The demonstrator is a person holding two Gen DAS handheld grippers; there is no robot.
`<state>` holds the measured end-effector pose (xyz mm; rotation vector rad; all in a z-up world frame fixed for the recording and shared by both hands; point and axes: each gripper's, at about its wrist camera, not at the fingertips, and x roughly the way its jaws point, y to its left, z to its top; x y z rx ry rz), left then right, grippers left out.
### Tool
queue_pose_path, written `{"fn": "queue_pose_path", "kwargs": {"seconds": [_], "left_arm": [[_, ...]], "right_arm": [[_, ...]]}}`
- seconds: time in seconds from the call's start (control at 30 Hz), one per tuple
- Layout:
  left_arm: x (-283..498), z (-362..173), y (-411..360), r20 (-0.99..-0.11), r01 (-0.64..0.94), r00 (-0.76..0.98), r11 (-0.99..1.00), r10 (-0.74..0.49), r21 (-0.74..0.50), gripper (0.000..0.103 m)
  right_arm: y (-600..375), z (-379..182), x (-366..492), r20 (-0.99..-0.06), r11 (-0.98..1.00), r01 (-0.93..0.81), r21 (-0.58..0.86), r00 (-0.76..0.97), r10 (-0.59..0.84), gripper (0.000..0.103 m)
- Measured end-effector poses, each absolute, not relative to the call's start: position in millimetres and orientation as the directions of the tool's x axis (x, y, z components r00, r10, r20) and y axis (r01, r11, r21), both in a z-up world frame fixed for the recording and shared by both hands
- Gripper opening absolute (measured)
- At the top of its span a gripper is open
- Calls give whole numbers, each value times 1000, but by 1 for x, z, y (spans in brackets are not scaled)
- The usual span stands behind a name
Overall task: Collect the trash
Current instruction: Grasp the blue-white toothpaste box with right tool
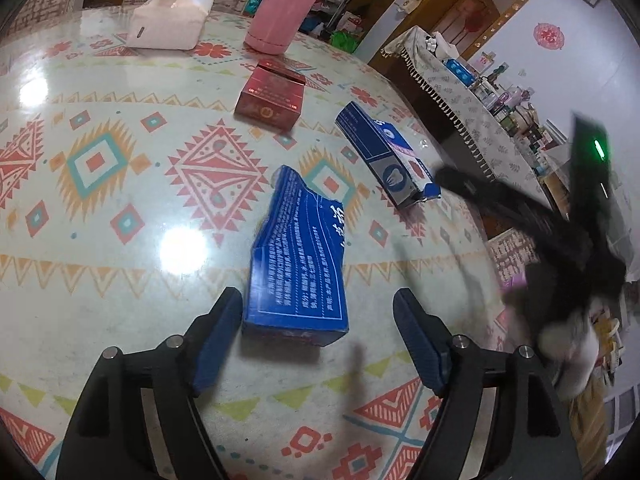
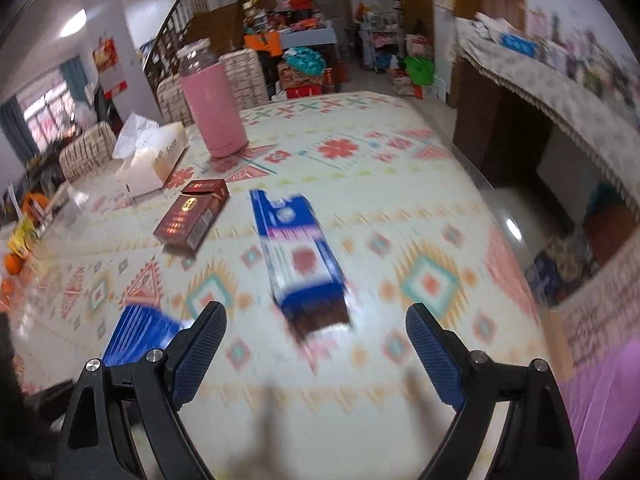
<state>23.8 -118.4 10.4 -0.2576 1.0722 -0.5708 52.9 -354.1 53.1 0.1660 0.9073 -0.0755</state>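
A crumpled dark blue carton [image 1: 296, 256] lies flat on the patterned tablecloth [image 1: 100, 280]. Its near end sits between the fingers of my left gripper [image 1: 318, 304], which is open; a clear gap shows on the right side. Farther right lies a blue-and-white toothpaste box [image 1: 384, 156], and beyond it a dark red box [image 1: 272, 100]. My right gripper [image 2: 316, 312] is open and empty, with the blurred toothpaste box [image 2: 300, 256] just ahead of its fingers. The blue carton [image 2: 136, 332] shows behind its left finger, the red box [image 2: 192, 216] farther back.
A pink bottle [image 1: 284, 8] and a white tissue box [image 1: 168, 20] stand at the table's far side. The table edge [image 2: 492, 208] falls away to the right, toward a cloth-covered sideboard [image 1: 460, 100]. Oranges [image 2: 14, 264] lie at the far left.
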Motion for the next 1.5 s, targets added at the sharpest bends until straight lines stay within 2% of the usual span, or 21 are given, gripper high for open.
{"fn": "queue_pose_path", "kwargs": {"seconds": [0.2, 0.57, 0.63, 0.73, 0.8, 0.87, 1.5], "left_arm": [[21, 11, -122, -757, 322, 360, 834, -546, -448, 80], [23, 11, -123, -754, 322, 359, 831, -551, -454, 83], [22, 11, -125, -753, 327, 360, 830, -551, -452, 85], [22, 11, -126, -752, 332, 361, 830, -551, -449, 86], [22, 10, -126, -752, 332, 362, 830, -551, -449, 87], [23, 10, -127, -751, 334, 363, 830, -551, -448, 87], [20, 10, -129, -751, 346, 373, 833, -544, -432, 88]], "right_arm": [[-351, 40, 99, -828, 988, 155, 10, 556, -79, 94], [-357, 19, 117, -860, 980, 196, 21, 504, -82, 94], [-355, 17, 118, -862, 981, 193, 20, 501, -81, 90], [-354, 13, 118, -865, 981, 192, 12, 494, -86, 78], [-355, 12, 115, -862, 980, 196, 14, 499, -88, 62], [-356, 14, 113, -864, 980, 198, 24, 498, -80, 51], [-362, 19, 14, -884, 972, 208, 114, 467, 4, 51]]}}
